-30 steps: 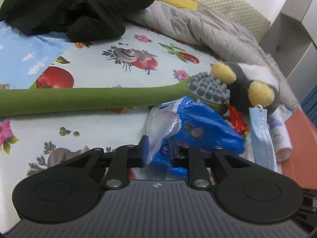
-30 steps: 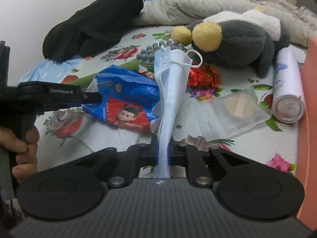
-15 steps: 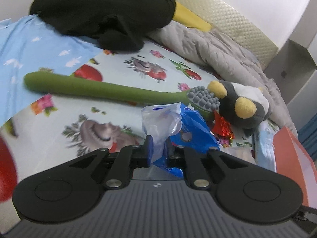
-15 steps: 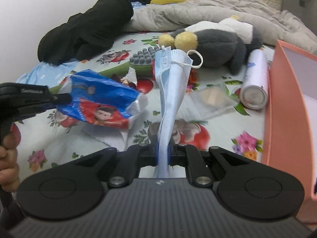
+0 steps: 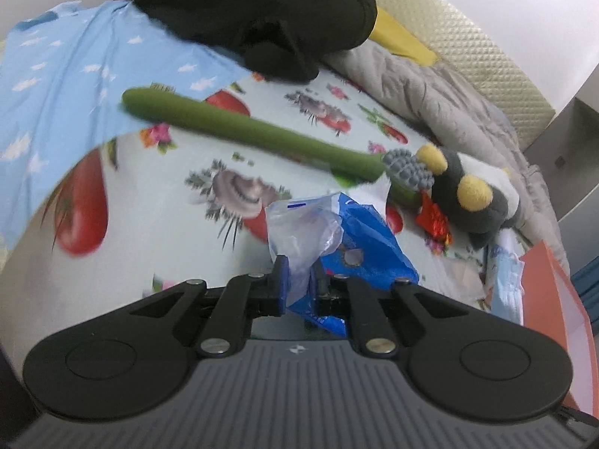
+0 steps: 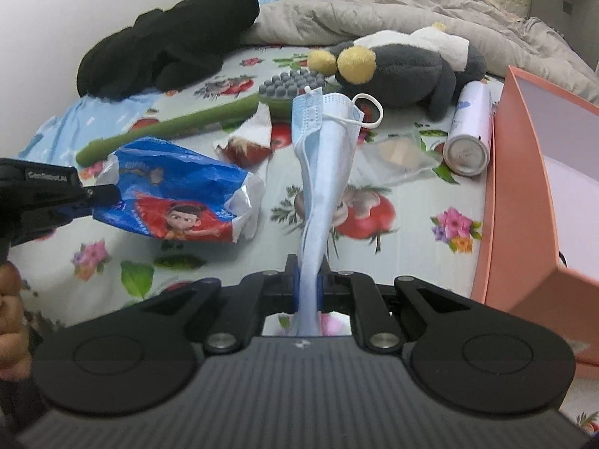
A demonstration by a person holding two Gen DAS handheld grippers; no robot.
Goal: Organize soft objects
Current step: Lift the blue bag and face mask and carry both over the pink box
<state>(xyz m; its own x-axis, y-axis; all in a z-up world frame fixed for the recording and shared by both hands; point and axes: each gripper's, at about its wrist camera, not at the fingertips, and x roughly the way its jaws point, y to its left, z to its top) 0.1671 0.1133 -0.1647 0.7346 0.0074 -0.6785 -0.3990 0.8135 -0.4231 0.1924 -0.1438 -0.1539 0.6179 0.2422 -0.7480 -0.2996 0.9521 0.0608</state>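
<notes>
Now that both loads have come up off the bedsheet [image 6: 411,247], L gripper [image 5: 299,278] pinches the blue snack bag [image 5: 359,247], R gripper [image 6: 309,278] clamps the face mask [image 6: 324,142], w/ orange box [image 6: 524,187] probably next.

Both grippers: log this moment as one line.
left gripper: shut on blue snack bag | right gripper: shut on face mask | orange box: open, right

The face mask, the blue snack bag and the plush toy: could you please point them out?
face mask [image 6: 324,157], right wrist view, pleated middle.
blue snack bag [image 6: 176,194], right wrist view, printed front.
plush toy [image 6: 408,63], right wrist view, grey body.
</notes>
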